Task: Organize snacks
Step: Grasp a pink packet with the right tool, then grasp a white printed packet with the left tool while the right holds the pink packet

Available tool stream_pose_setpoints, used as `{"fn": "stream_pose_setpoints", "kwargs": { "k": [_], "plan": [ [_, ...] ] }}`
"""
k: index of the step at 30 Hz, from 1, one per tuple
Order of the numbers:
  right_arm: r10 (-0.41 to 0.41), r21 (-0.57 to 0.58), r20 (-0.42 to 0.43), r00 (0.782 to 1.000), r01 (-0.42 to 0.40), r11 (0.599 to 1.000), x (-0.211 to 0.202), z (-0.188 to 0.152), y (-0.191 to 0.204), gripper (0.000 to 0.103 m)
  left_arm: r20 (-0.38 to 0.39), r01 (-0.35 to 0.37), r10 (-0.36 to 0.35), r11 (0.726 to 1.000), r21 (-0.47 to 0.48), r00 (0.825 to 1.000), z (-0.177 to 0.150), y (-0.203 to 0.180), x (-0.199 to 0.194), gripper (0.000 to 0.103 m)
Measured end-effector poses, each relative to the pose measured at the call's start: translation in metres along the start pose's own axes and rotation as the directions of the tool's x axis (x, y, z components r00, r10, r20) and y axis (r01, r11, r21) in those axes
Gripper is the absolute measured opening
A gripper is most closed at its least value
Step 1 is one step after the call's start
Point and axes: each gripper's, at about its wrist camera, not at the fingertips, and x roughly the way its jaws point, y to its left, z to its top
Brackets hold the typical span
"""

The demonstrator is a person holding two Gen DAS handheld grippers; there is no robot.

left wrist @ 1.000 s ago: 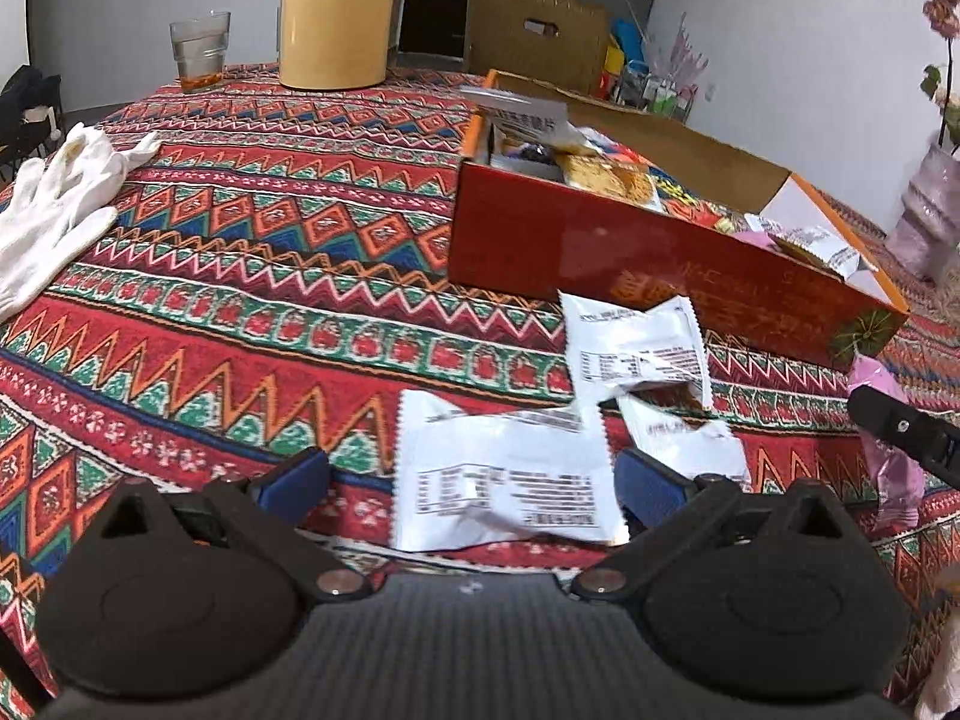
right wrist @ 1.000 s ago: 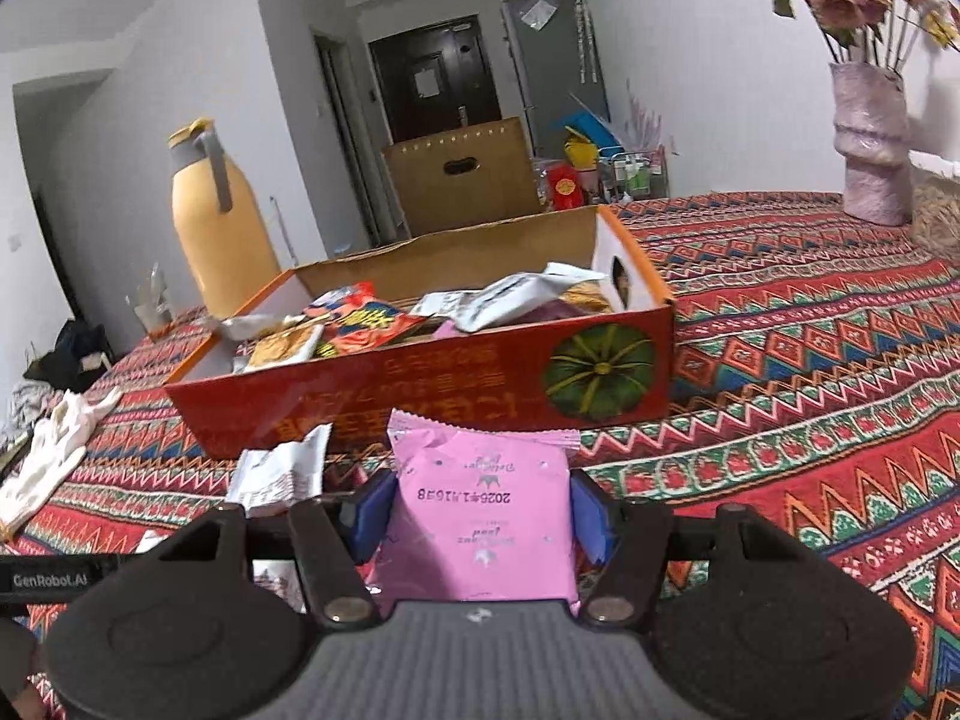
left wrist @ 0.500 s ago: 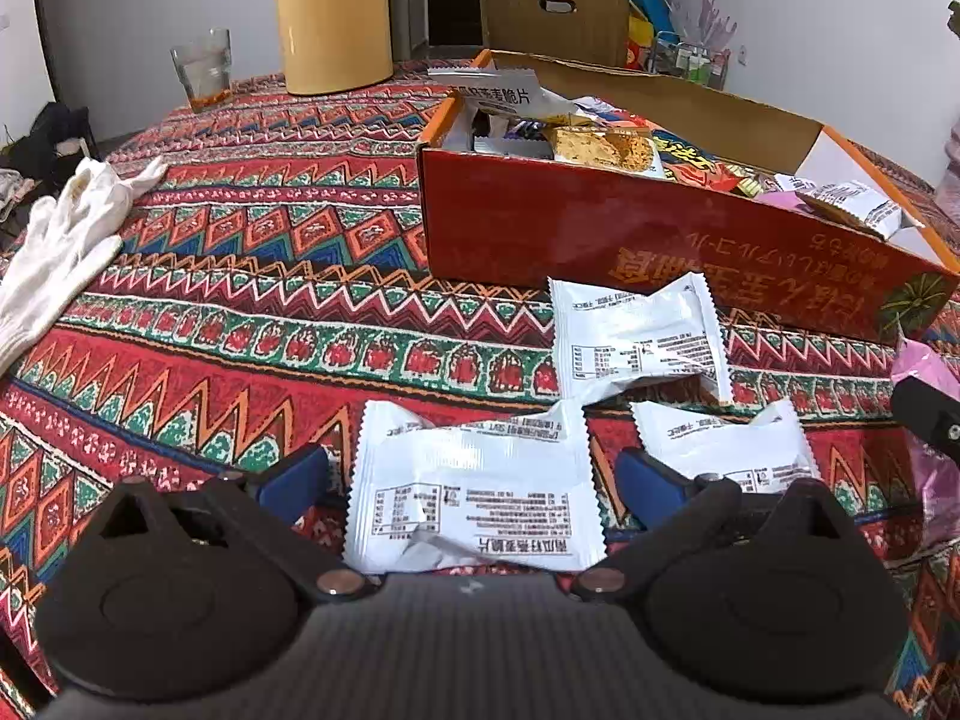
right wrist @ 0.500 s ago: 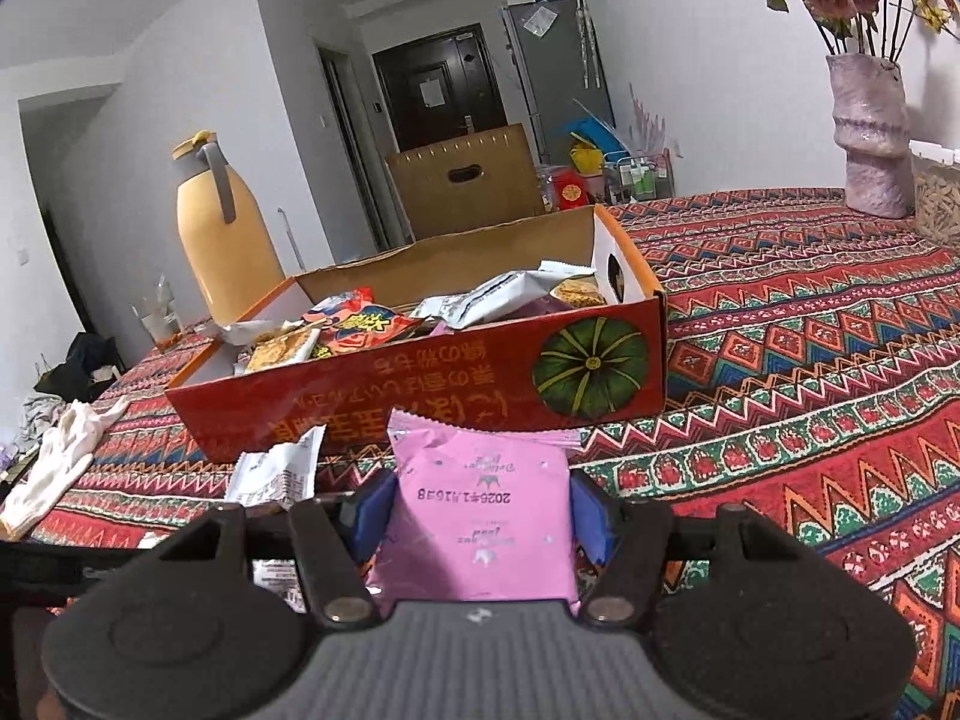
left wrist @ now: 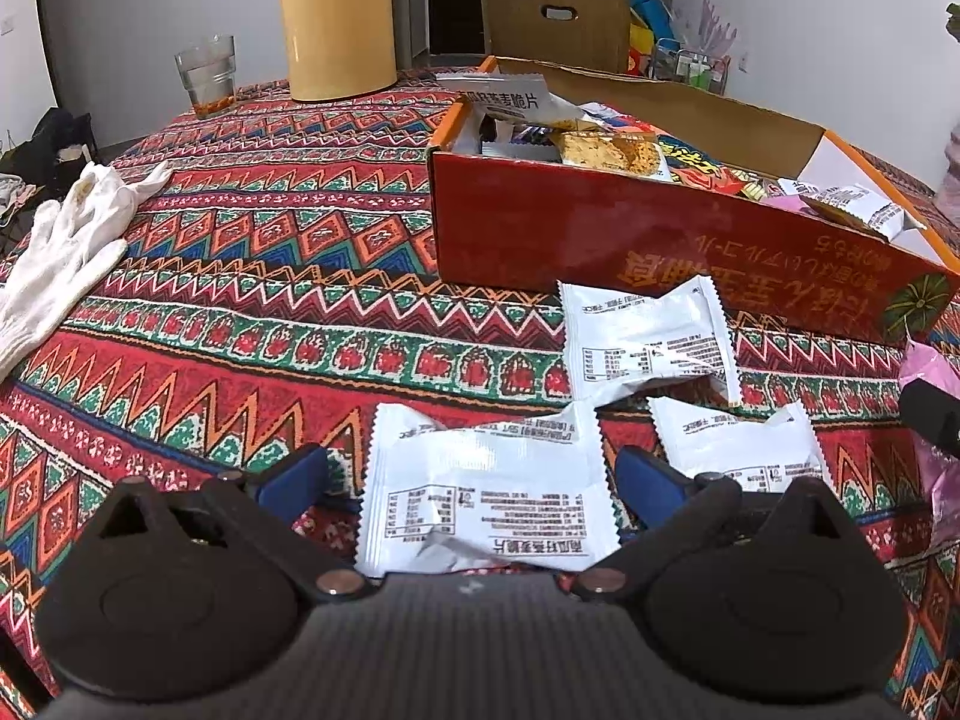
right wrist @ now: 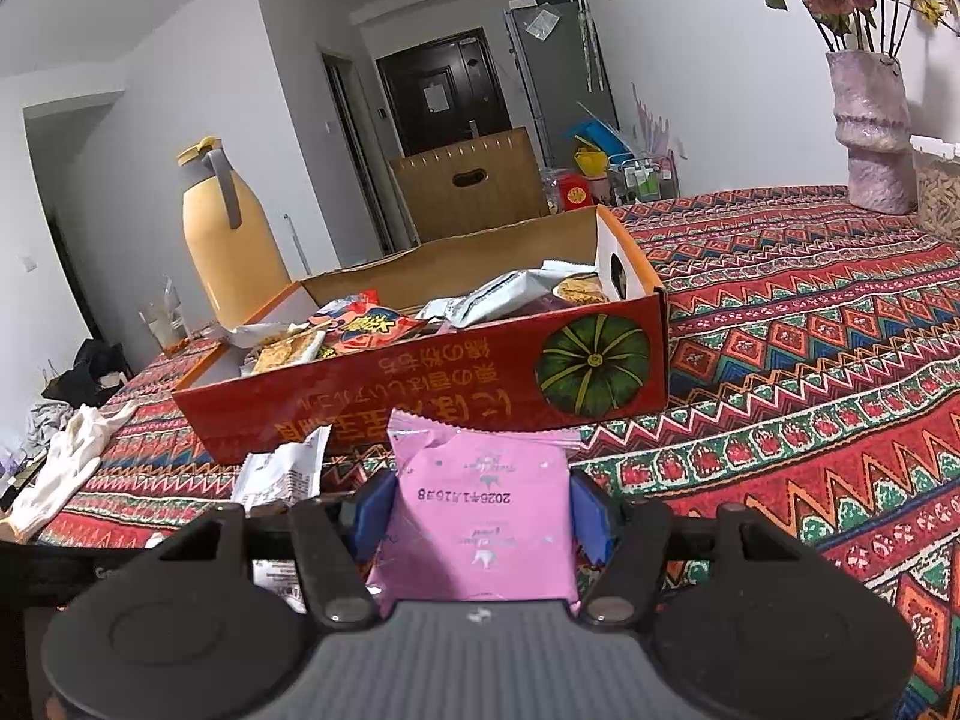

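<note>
Here the right gripper (right wrist: 480, 516) clamps the pink snack packet (right wrist: 480, 516); the left gripper (left wrist: 471, 480), jaws apart, should straddle the white snack packet (left wrist: 480, 492) squarely before closing.

I read "2026" and further digits, upside down, stamped on the pink packet (right wrist: 480, 516). The red box (right wrist: 420, 396) carries yellow characters, inverted, which I cannot make out.
</note>
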Motion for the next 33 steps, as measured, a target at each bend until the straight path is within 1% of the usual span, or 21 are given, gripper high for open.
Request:
{"fn": "stream_pose_setpoints", "kwargs": {
  "k": [5, 8, 10, 13, 16, 24, 25, 26, 27, 28, 29, 30, 32, 33],
  "plan": [
    [0.003, 0.000, 0.002, 1.000, -0.003, 1.000, -0.001, 0.000, 0.000, 0.061, -0.010, -0.030, 0.030, 0.999, -0.014, 1.000, 0.000, 0.004, -0.002, 0.103],
    [0.003, 0.000, 0.002, 1.000, -0.003, 1.000, -0.001, 0.000, 0.000, 0.061, 0.008, -0.070, 0.070, 0.997, 0.020, 0.998, 0.000, 0.001, -0.004, 0.103],
    [0.003, 0.000, 0.002, 1.000, -0.003, 1.000, -0.001, 0.000, 0.000, 0.061, 0.013, -0.083, 0.083, 0.996, 0.035, 0.996, 0.001, 0.000, -0.004, 0.103],
    [0.003, 0.000, 0.002, 1.000, -0.003, 1.000, -0.001, 0.000, 0.000, 0.061, 0.006, -0.067, 0.067, 0.998, 0.016, 0.998, 0.001, 0.005, -0.001, 0.103],
    [0.003, 0.000, 0.002, 1.000, -0.003, 1.000, 0.000, 0.000, 0.000, 0.061, -0.012, -0.027, 0.027, 0.999, -0.031, 1.000, 0.002, 0.014, 0.002, 0.103],
    [0.002, -0.003, 0.010, 1.000, -0.002, 1.000, -0.002, -0.002, 0.001, 0.061, -0.003, -0.020, 0.020, 0.999, -0.033, 1.000, 0.000, 0.014, 0.000, 0.103],
    [0.003, -0.004, 0.011, 1.000, -0.003, 1.000, -0.002, -0.002, 0.001, 0.061, 0.002, -0.015, 0.015, 0.999, -0.034, 1.000, 0.000, 0.015, -0.001, 0.100],
    [0.004, -0.005, 0.011, 1.000, -0.004, 1.000, -0.002, -0.002, 0.001, 0.060, 0.009, -0.010, 0.010, 0.999, -0.035, 1.000, 0.000, 0.015, -0.002, 0.093],
    [0.005, -0.007, 0.011, 1.000, -0.005, 1.000, -0.002, -0.002, 0.001, 0.060, 0.019, -0.003, 0.004, 1.000, -0.031, 1.000, -0.001, 0.015, -0.005, 0.087],
    [0.007, -0.008, 0.009, 1.000, -0.007, 1.000, -0.001, -0.003, 0.001, 0.059, 0.027, 0.007, -0.006, 1.000, -0.028, 1.000, -0.001, 0.015, -0.007, 0.079],
    [0.007, -0.009, 0.008, 1.000, -0.007, 1.000, -0.001, -0.002, 0.001, 0.059, 0.032, 0.021, -0.020, 0.999, -0.027, 0.999, -0.001, 0.016, -0.009, 0.076],
    [0.006, -0.008, 0.007, 1.000, -0.006, 1.000, -0.001, -0.002, 0.001, 0.060, 0.035, 0.038, -0.037, 0.999, -0.028, 0.999, -0.001, 0.017, -0.010, 0.075],
    [0.003, -0.007, 0.006, 1.000, -0.003, 1.000, 0.000, -0.002, 0.001, 0.060, 0.041, 0.052, -0.051, 0.998, -0.027, 0.998, -0.002, 0.017, -0.011, 0.069],
    [0.001, -0.008, 0.007, 1.000, -0.001, 1.000, 0.000, -0.002, 0.001, 0.060, 0.044, 0.058, -0.057, 0.998, -0.023, 0.997, -0.002, 0.016, -0.012, 0.069]
  ]
}}
